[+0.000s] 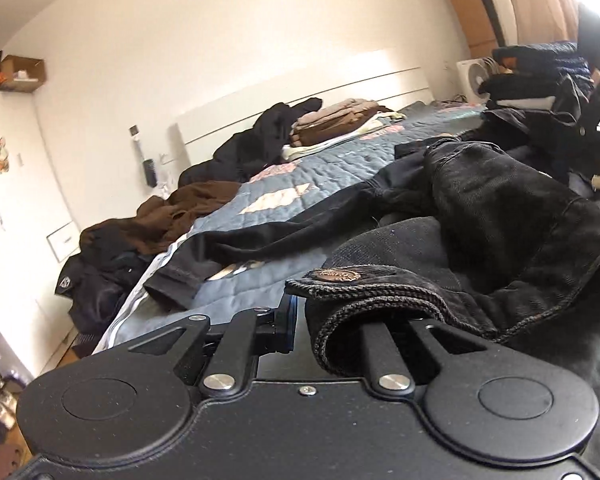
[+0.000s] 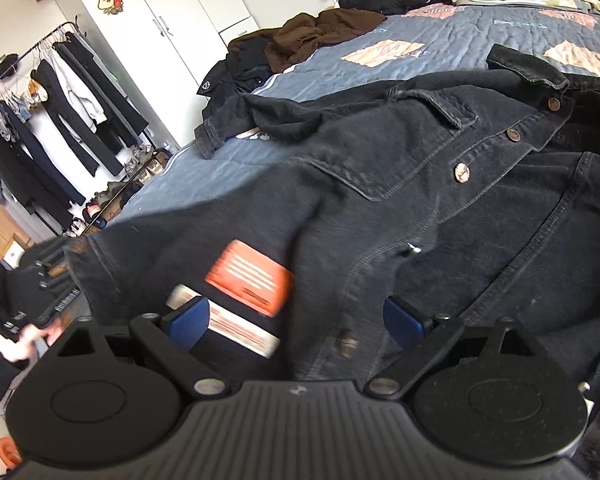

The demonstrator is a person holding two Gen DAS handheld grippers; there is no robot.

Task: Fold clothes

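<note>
Denim fills most of our left wrist view: one black denim jacket (image 1: 500, 216) lies crumpled on the bed (image 1: 300, 168), and our left gripper (image 1: 300, 312) is clamped on its hem, beside one copper button (image 1: 337, 275). The cloth hides the fingertips. We count one sleeve (image 1: 260, 236) stretched flat across the blue quilt, two loose heaps of dark and brown clothes (image 1: 172, 216) along the far edge, and one folded stack (image 1: 340, 120) near the white headboard (image 1: 300, 92). One white fan (image 1: 474, 76) stands by the wall.

From our right wrist view, the same jacket (image 2: 420, 184) spreads over the quilt (image 2: 460, 32), front up, with three copper buttons (image 2: 461, 171) in a row and two labels (image 2: 249, 282), one orange, one white. Our right gripper (image 2: 296, 322) hovers over the hem, jaws spread wide, its two blue pads (image 2: 188, 322) gripping nothing. One clothes rack (image 2: 52, 120) hung with dark garments stands beside one white wardrobe (image 2: 172, 20) bearing two cartoon stickers (image 2: 109, 0). The left gripper (image 2: 66, 268) shows at the left edge, pinching the jacket's corner.
</note>
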